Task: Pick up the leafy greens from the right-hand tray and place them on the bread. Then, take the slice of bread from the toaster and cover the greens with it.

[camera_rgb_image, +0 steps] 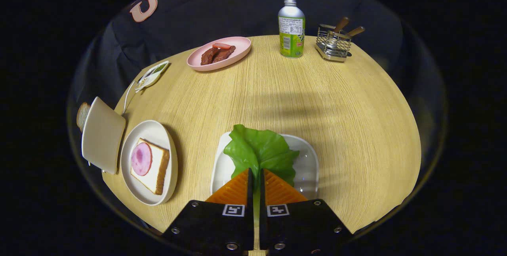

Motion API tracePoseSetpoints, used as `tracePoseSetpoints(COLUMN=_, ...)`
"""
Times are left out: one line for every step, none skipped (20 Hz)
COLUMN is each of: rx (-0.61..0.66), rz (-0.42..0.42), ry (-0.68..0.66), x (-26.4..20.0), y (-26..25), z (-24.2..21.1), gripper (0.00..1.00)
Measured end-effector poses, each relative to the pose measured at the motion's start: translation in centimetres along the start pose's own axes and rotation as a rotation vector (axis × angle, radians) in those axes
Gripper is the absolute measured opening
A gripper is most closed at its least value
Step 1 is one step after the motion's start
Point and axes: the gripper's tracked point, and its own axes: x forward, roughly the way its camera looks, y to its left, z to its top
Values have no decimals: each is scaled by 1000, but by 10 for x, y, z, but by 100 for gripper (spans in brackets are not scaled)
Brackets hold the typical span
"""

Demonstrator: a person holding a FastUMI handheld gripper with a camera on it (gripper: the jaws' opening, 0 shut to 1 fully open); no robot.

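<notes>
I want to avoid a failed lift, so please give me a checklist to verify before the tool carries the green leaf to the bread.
1. Grip: the tool has its fingers closed on the near edge of the green lettuce leaf: ok.
2. Leaf lifted free of the white square tray: cannot tell.
3. Target: the slice of bread with pink ham lies uncovered on the round white plate: ok.
4. Path from tray to plate over the wooden table: ok.
5. Second bread slice sits in the white toaster, ready for later: ok.
</notes>
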Motion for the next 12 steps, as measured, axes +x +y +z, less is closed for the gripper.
tracePoseSetpoints(rx=5, rz=15, ry=-22, x=-6, y=5, z=5, gripper=6)
tracePoseSetpoints(rx=4, rz=28, ry=-35, x=-10, y=10, z=7, gripper=6)
tracePoseSetpoints(rx=0, rz=37, ry=-47, x=-14, y=15, z=10, gripper=6)
tracePoseSetpoints(rx=-4, rz=49, ry=-53, x=-19, y=21, z=11, gripper=6)
tracePoseSetpoints(rx=-7, rz=60, ry=-59, x=-23, y=26, z=13, gripper=6)
tracePoseSetpoints(rx=-12, rz=71, ry=-68, x=-25, y=33, z=15, gripper=6)
tracePoseSetpoints(rx=-20, rz=81, ry=-74, x=-29, y=39, z=17, gripper=6)
tracePoseSetpoints(rx=-29, rz=96, ry=-83, x=-32, y=48, z=19, gripper=6)
tracePoseSetpoints(rx=-37, rz=111, ry=-91, x=-35, y=56, z=22, gripper=6)
tracePoseSetpoints(rx=-46, rz=127, ry=-98, x=-38, y=65, z=24, gripper=6)
tracePoseSetpoints(rx=-56, rz=141, ry=-103, x=-41, y=74, z=27, gripper=6)
tracePoseSetpoints(rx=-68, rz=153, ry=-112, x=-43, y=83, z=29, gripper=6)
